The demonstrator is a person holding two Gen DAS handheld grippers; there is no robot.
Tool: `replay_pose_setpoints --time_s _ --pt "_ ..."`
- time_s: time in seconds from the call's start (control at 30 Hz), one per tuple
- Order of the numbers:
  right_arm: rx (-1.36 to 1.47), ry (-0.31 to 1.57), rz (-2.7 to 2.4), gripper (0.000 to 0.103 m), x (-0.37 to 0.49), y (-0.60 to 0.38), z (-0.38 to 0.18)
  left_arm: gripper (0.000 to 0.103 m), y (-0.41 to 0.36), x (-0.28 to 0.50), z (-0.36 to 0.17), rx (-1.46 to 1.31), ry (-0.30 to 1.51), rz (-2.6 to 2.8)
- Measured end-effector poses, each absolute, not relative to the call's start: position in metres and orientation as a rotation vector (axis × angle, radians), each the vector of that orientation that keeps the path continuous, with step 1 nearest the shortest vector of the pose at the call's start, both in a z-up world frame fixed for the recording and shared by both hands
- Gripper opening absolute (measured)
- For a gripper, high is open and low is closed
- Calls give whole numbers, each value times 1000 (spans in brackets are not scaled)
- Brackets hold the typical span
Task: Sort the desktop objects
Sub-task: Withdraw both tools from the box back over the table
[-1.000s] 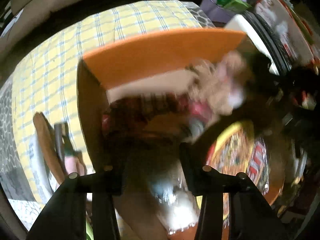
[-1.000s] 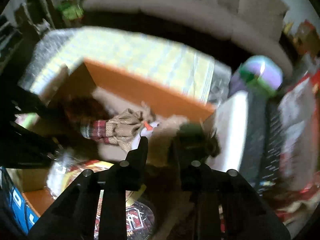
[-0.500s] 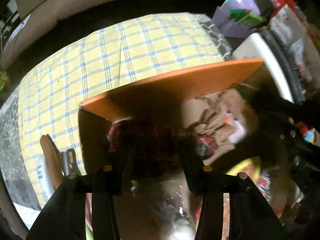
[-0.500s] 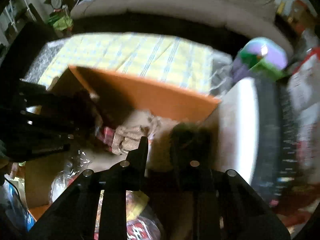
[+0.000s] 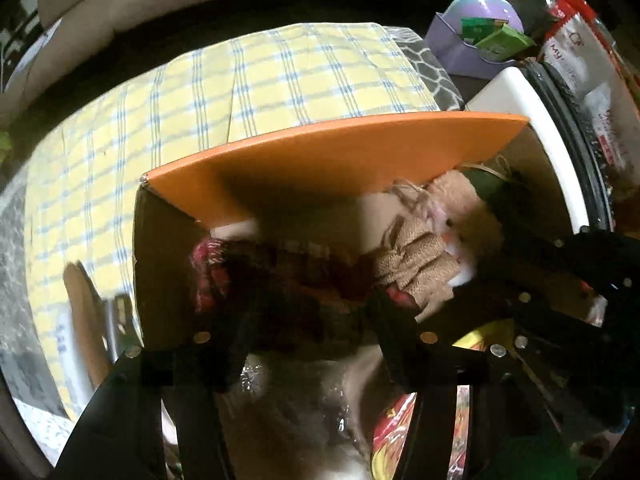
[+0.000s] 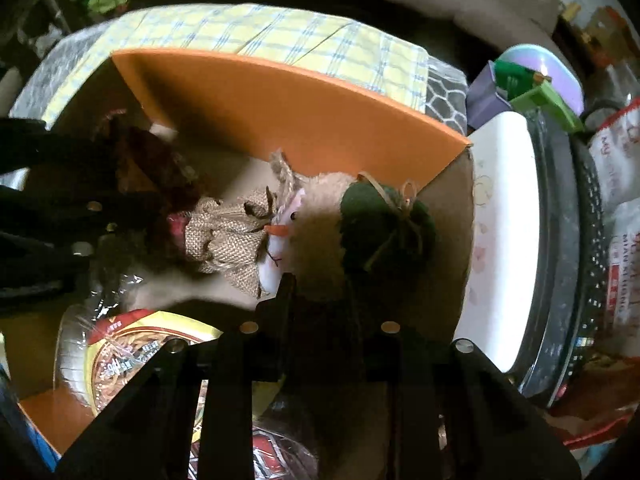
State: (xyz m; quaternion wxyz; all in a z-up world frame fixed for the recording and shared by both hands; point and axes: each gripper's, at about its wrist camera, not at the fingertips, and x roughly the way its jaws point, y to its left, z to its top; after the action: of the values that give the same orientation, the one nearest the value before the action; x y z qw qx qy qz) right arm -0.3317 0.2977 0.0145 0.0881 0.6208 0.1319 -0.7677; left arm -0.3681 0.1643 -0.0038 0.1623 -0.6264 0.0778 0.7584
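An orange-walled cardboard box (image 5: 332, 156) (image 6: 280, 108) holds a scarecrow-like doll lying on its side: burlap scarf (image 6: 228, 232), white face with orange nose (image 6: 276, 236), green hat (image 6: 384, 224), red plaid body (image 5: 224, 272). My left gripper (image 5: 308, 316) is inside the box, its jaws around the doll's dark red body. My right gripper (image 6: 320, 284) sits over the doll's head and hat, jaws a little apart around it; contact is unclear. Snack packets (image 6: 136, 356) lie in the box's near part.
The box stands on a yellow checked cloth (image 5: 240, 88). A white lidded container (image 6: 504, 240) and a dark round tray (image 6: 560, 264) stand right of the box. A lilac holder with green packets (image 5: 480, 36) is behind them. Red and white bags (image 6: 624, 208) crowd the far right.
Both grippers have lowered the doll into the box. The left gripper moved deeper over the doll's body. The right gripper drew nearer to the head and hat.
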Motion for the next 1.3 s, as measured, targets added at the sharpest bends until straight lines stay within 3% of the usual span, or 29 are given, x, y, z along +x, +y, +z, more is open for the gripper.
replay_pose_setpoints --time_s 0.13,0.23,0.33,0.37,0.43,0.63,0.8,0.9,1.07,1.3 --pt "1775 317 -2304 24 -326 300 33 60 162 -360 11 -1746 173 2150" --pt "1685 215 -2358 27 -321 307 57 72 147 -352 25 -1721 116 2166" --pt "1620 114 -2393 40 -309 313 77 85 130 -336 42 -1683 29 2185" --pt "1605 100 -2410 49 -305 315 83 86 125 -328 48 -1666 17 2189" --pt "1571 95 -2439 56 -296 317 97 86 119 -311 57 -1652 25 2184" --pt "1508 7 -2490 56 -270 329 129 87 95 -268 74 -1616 -45 2164" --pt "1473 128 -2477 66 -226 307 144 93 58 -226 93 -1576 -136 2209" --pt "1437 111 -2473 76 -197 293 145 96 48 -197 95 -1562 -109 2216" --pt "1382 91 -2507 103 -151 269 143 103 49 -147 102 -1512 -11 2270" --pt "1290 118 -2586 103 -91 242 160 103 54 -84 121 -1445 94 2350"
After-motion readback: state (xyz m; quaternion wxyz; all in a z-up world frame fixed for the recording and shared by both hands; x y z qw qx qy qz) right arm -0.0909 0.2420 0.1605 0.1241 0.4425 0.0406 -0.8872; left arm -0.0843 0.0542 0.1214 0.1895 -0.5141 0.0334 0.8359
